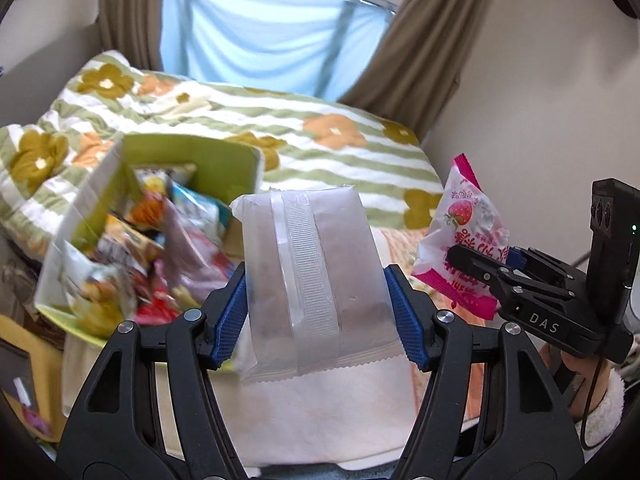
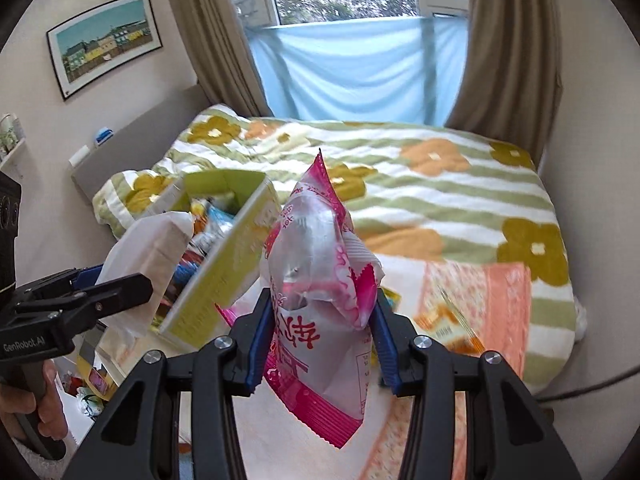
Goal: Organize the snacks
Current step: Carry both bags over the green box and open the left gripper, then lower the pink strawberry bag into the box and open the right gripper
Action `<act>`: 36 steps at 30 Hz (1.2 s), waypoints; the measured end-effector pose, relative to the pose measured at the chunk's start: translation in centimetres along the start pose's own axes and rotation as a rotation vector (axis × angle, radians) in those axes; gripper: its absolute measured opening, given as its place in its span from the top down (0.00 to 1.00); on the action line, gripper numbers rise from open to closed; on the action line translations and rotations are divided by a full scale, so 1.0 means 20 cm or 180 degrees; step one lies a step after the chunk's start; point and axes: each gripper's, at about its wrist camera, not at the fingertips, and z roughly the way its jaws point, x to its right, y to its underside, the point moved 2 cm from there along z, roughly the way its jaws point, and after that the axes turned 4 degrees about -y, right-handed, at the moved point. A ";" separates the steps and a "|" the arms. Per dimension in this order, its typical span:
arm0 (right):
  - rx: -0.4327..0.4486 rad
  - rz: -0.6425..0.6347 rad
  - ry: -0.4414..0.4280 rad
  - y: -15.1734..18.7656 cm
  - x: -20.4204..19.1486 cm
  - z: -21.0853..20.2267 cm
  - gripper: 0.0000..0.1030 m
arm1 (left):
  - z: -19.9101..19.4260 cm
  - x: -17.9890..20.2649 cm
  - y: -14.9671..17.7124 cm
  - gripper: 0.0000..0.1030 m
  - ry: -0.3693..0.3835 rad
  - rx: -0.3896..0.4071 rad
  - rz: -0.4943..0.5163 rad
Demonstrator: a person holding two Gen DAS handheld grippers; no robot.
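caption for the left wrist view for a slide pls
Left gripper holds a frosted white snack packet beside a green box of snacks, while the right gripper holds a pink strawberry packet.

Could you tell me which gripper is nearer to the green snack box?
Left. The left gripper, holding a white packet, sits beside the box; the right gripper, holding a pink packet, is farther right.
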 end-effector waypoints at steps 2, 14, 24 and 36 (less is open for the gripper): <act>0.0034 -0.0023 -0.0078 -0.07 -0.08 0.05 0.59 | -0.02 -0.11 -0.07 0.40 -0.0057 0.0044 -0.0029; -0.0065 0.0078 -0.0236 -0.39 -0.48 0.53 0.59 | 0.25 -0.83 -0.44 0.40 -0.0282 -0.0233 0.0000; -0.0296 0.0308 -0.0008 -0.47 -0.59 0.83 0.59 | 0.67 -1.12 -0.45 0.40 -0.0172 -0.0761 0.0270; -0.0592 0.0338 0.0110 -0.43 -0.61 1.02 0.59 | 0.65 -1.25 -0.35 0.01 -0.0358 -0.0781 0.0239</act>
